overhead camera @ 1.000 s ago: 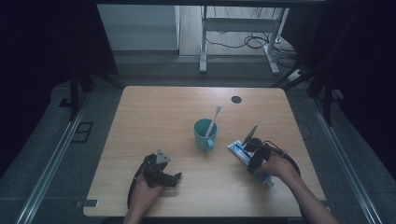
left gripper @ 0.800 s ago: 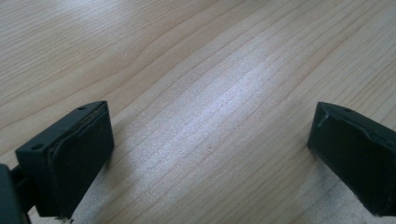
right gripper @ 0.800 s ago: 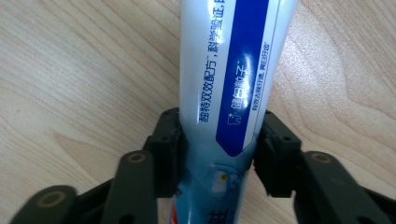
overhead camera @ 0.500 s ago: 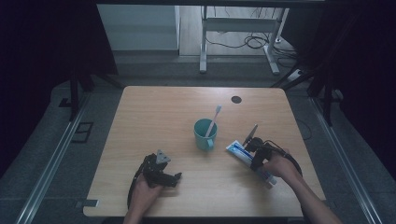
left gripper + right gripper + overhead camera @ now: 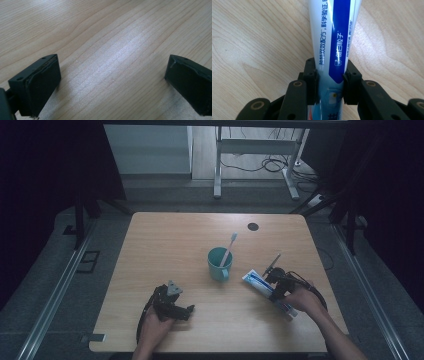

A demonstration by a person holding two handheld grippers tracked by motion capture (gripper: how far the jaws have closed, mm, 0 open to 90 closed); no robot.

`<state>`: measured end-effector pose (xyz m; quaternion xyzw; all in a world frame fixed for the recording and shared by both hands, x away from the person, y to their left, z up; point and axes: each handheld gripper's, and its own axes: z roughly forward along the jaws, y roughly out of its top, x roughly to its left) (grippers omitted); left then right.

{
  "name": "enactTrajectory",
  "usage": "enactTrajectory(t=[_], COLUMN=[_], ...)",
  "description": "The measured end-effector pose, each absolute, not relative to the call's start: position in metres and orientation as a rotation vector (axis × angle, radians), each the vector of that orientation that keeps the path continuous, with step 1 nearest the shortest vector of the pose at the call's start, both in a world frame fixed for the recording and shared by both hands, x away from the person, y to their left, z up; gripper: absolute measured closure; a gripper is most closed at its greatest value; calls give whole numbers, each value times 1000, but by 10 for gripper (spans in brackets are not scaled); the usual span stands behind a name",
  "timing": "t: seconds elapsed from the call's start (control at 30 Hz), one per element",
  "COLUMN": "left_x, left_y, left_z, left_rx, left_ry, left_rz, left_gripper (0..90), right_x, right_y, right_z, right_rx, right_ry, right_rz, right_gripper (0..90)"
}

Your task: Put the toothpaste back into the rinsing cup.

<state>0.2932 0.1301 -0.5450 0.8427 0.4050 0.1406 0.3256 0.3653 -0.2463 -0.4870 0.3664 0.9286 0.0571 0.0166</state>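
A white and blue toothpaste tube (image 5: 256, 282) lies at the table's right front, angled toward a teal cup (image 5: 219, 265) that holds a white toothbrush (image 5: 229, 247). My right gripper (image 5: 276, 283) is shut on the tube. In the right gripper view the tube (image 5: 334, 37) runs up between the two pads of the right gripper (image 5: 329, 82), which press on its sides. My left gripper (image 5: 184, 310) rests on the table at the left front. In the left gripper view the left gripper (image 5: 112, 82) is open, with bare wood between its fingers (image 5: 42, 82).
The wooden table (image 5: 170, 240) has a small black round cap (image 5: 253, 226) near its far right edge. Dark floor, cables and a metal desk frame (image 5: 217, 165) lie beyond the far edge.
The right hand and the toothpaste tube have shifted only slightly at the right front. The left gripper has not moved.
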Motion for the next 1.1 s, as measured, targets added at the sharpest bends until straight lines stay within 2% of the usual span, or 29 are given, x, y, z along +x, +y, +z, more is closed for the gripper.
enactTrajectory(t=[1.1], left_x=[293], left_y=[130], left_z=[-545], left_rx=[2206], left_ry=[1063], left_rz=[368], left_gripper=[5], right_x=[355], right_y=[-249], right_z=[-441], right_rx=[1095], right_ry=[2771], right_rz=[563], right_gripper=[701])
